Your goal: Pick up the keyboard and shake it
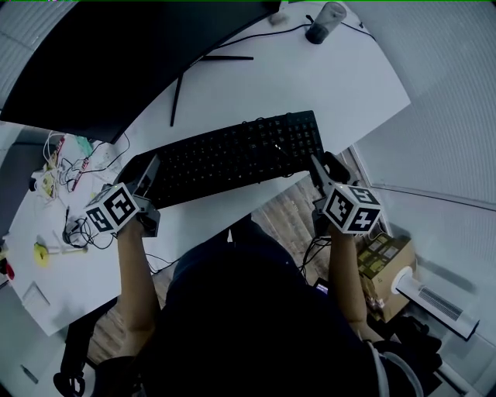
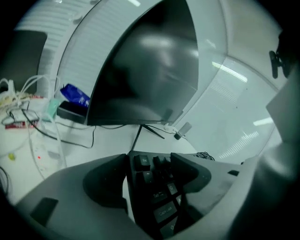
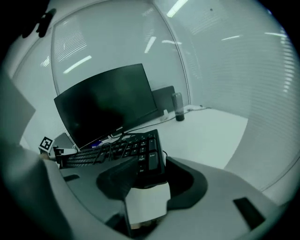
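Note:
A black keyboard (image 1: 240, 155) stretches across the white desk (image 1: 333, 85) in front of the monitor. My left gripper (image 1: 149, 184) is shut on its left end. In the left gripper view the Esc and Caps Lock keys (image 2: 157, 197) lie between the jaws of the left gripper (image 2: 150, 164), one jaw over the keys and one behind the edge. My right gripper (image 1: 319, 172) is shut on the right end, which reaches past the desk's front edge. In the right gripper view the numeric-pad end of the keyboard (image 3: 140, 152) sits between the jaws of the right gripper (image 3: 152, 163). How far the keyboard is off the desk I cannot tell.
A large dark monitor (image 1: 116, 54) on a thin stand is behind the keyboard. Tangled cables and small items (image 1: 70, 174) crowd the desk's left part. A dark cylinder (image 1: 325, 22) stands at the back right. A cardboard box (image 1: 384, 260) and a white appliance (image 1: 434, 298) sit on the floor.

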Available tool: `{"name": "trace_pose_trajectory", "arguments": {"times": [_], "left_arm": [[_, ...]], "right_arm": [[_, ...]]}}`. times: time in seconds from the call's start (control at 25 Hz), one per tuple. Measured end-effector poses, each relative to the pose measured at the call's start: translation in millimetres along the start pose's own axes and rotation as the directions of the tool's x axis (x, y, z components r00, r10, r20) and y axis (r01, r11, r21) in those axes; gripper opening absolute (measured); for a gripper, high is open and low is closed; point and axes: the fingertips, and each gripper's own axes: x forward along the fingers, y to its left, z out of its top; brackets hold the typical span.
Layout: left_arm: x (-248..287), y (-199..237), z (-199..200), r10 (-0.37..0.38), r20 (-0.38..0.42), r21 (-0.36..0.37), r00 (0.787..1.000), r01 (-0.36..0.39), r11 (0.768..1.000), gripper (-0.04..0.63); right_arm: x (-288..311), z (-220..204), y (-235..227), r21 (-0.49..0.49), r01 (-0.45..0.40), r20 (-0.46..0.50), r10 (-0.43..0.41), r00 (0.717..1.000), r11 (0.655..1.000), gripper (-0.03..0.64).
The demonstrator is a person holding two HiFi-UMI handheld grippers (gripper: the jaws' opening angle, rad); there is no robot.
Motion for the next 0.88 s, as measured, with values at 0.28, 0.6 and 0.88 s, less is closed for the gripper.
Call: {"name": "trace_pose_trajectory", "arguments": {"times": [0.28,0.6,0.88], "left_arm": [[28.1,11.8,-55.3,-0.114,-0.07,-0.273,0.991,0.091,0.958,0.302],[14.2,11.2,-60.1,-0.028,-0.093,-0.231,0.995,0.006,0.973,0.302],[-2.7,15.9,-42.2,0.09,-0.086,-0.049,0.992,-0.094,0.994,0.298]], "right_arm": [[-35.7,51.0,17.6,-0.183,0.111,0.103,-0.094,0.99,0.977,0.174],[-4.3,24.1,-8.4,-0.075,0.081,0.074,-0.076,0.994,0.994,0.167],[49.6,-36.5,-28.9,0.173,-0.034,0.038,0.027,0.999,0.984,0.167]]}}
